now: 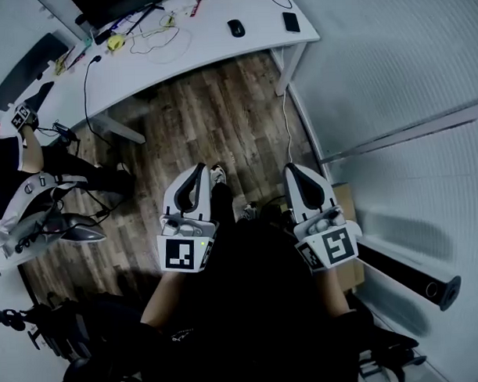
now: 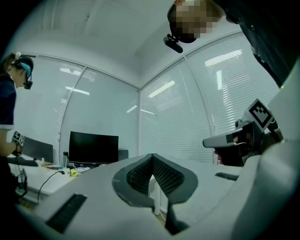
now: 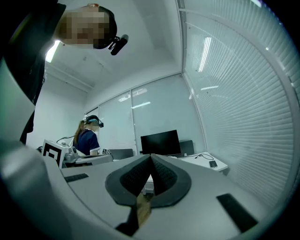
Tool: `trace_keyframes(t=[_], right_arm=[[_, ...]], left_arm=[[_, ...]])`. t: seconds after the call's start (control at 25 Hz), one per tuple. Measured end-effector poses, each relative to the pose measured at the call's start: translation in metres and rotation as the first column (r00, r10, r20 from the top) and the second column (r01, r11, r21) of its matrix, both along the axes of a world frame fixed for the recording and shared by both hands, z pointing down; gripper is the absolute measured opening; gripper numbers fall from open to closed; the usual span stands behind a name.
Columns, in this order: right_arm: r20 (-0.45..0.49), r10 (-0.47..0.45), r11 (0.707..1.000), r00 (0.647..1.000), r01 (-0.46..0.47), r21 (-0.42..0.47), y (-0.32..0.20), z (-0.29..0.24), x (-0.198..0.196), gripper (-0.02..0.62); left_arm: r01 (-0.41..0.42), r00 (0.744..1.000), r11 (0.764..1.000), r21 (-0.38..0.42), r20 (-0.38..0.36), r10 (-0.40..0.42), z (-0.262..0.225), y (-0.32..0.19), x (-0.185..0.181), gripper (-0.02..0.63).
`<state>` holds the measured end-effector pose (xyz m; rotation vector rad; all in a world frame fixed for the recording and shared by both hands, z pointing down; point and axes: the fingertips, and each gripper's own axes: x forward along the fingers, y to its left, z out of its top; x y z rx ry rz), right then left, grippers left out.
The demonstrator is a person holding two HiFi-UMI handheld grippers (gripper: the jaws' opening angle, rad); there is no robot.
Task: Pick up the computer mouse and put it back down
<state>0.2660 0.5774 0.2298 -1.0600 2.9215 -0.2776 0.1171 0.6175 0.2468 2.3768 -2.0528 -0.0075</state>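
The black computer mouse (image 1: pixel 236 27) lies on the white desk (image 1: pixel 210 46) at the far end of the head view, well away from both grippers. My left gripper (image 1: pixel 194 172) and right gripper (image 1: pixel 294 171) are held side by side close to my body, above the wooden floor. Both point level toward the desk. In the left gripper view the left gripper (image 2: pixel 152 157) has its pads pressed together with nothing between them. The right gripper (image 3: pixel 151 158) looks the same in the right gripper view. I cannot make out the mouse in either gripper view.
A black phone (image 1: pixel 291 21) lies right of the mouse. Cables (image 1: pixel 159 36) and a dark monitor (image 2: pixel 93 148) stand further left on the desk. Another person (image 3: pixel 87 138) stands at the left by a second desk. Blinds (image 1: pixel 391 71) line the right wall, with a box (image 1: pixel 348 222) by my right side.
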Motion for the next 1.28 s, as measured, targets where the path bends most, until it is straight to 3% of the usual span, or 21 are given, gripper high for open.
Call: trace_keyframes(t=[0.24,0.64,1.28], right_arm=[[-0.009,0.053,0.998,0.999,-0.053,-0.020,-0.037,0.015,0.000,-0.003],[-0.038,0.088,0.994,0.995,-0.090,-0.066,-0.106,0.031,-0.038,-0.003],[-0.040,0.109,0.993,0.993,-0.111,-0.029,-0.217,0.019,-0.104,-0.003]], left_arm=[[-0.003,1.000,1.000,-0.012,-0.012,0.003,0.012,-0.032,-0.012,0.006],[-0.047,0.998,0.998,-0.042,-0.053,0.044,0.028,-0.109,-0.045,0.006],[-0.097,0.992,0.994,-0.040,-0.082,0.094,0.026,-0.229,-0.102,0.006]])
